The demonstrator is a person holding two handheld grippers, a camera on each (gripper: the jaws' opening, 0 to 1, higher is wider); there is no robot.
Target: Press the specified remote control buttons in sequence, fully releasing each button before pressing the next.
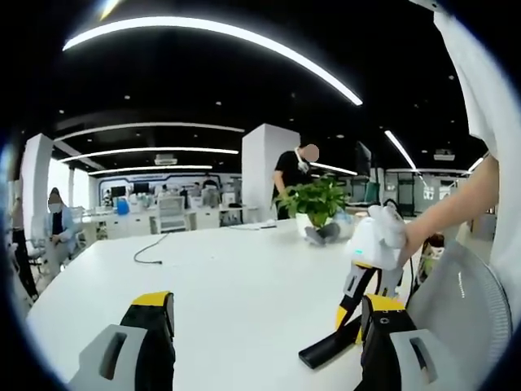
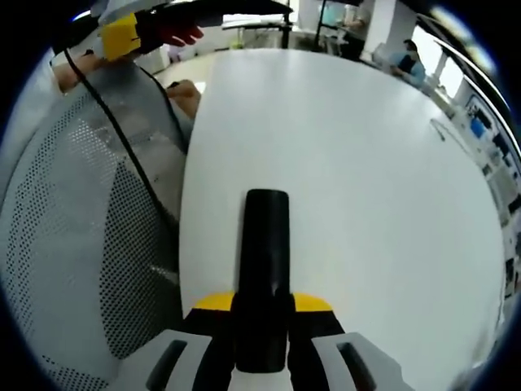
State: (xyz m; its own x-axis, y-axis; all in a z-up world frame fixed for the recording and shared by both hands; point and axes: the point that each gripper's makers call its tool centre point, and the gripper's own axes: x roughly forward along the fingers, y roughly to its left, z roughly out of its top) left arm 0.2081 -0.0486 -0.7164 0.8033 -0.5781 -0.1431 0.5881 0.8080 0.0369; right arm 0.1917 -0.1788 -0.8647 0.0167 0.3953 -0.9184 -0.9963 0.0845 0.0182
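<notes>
A slim black remote control (image 2: 264, 261) sticks forward from my right gripper (image 2: 262, 308), whose jaws are shut on its near end. It hangs just over the white table (image 2: 366, 204) near the edge. In the left gripper view the same remote (image 1: 324, 352) slants down from the right gripper (image 1: 352, 319), which a white-gloved hand (image 1: 378, 236) holds. My left gripper (image 1: 267, 303) stands open above the table (image 1: 228, 277), its yellow-tipped jaws far apart with nothing between them. The remote's buttons are not visible.
A grey mesh chair back (image 2: 73, 244) (image 1: 456, 301) stands close to the table edge. A potted plant (image 1: 316, 202) and a thin cable (image 1: 151, 252) lie farther out. One person stands (image 1: 291, 175) and another sits (image 1: 57, 224) in the office behind.
</notes>
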